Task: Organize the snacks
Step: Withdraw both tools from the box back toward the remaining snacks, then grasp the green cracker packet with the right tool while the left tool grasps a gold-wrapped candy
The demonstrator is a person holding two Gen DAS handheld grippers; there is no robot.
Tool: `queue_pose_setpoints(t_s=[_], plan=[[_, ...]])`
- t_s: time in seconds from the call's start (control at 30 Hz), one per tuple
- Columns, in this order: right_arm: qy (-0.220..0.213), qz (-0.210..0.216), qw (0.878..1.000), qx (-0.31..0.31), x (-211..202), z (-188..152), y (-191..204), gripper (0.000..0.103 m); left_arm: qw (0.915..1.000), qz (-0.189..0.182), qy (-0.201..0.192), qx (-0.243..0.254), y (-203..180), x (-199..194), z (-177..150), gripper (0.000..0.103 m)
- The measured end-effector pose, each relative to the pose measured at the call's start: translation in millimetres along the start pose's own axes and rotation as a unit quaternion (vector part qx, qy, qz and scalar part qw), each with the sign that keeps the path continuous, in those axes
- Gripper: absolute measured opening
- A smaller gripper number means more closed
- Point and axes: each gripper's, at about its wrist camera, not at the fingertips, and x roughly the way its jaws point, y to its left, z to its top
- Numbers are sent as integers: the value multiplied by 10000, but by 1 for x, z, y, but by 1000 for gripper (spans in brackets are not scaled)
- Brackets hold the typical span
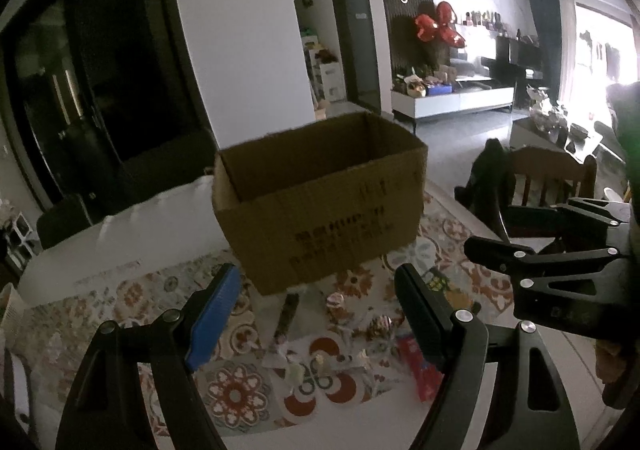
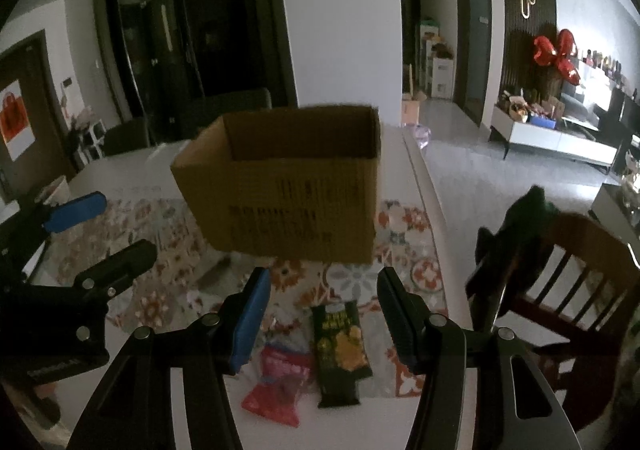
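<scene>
Hovering above the patterned tabletop point(image 2: 168, 222), the left hand-held gripper point(image 1: 316, 314) and right hand-held gripper point(image 2: 324, 314) both stand spread, holding nothing. Small wrapped snack packets point(image 2: 340, 350) lie below their fingers; an open brown cardboard box point(image 2: 288, 186) sits just beyond.

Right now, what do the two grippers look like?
Both look alike. The left gripper and right gripper each have two matte black, flat linkage arms with cut-out slots and round silver pivot screws. Each carries one ribbed blue pad and one dark ribbed pad. No cables or sleeves show.
</scene>
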Motion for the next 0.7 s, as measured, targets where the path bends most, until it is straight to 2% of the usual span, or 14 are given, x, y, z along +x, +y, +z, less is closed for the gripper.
queue_pose_setpoints(t_s=[0.33,0.7], plan=[[434,-26,9991,-27,23,-21,2,56,9994,-156,307,69,-5,27,-22,79],[875,-23,9962,18,56,-39,-4,56,9965,-514,584,303,-15,54,-43,77]])
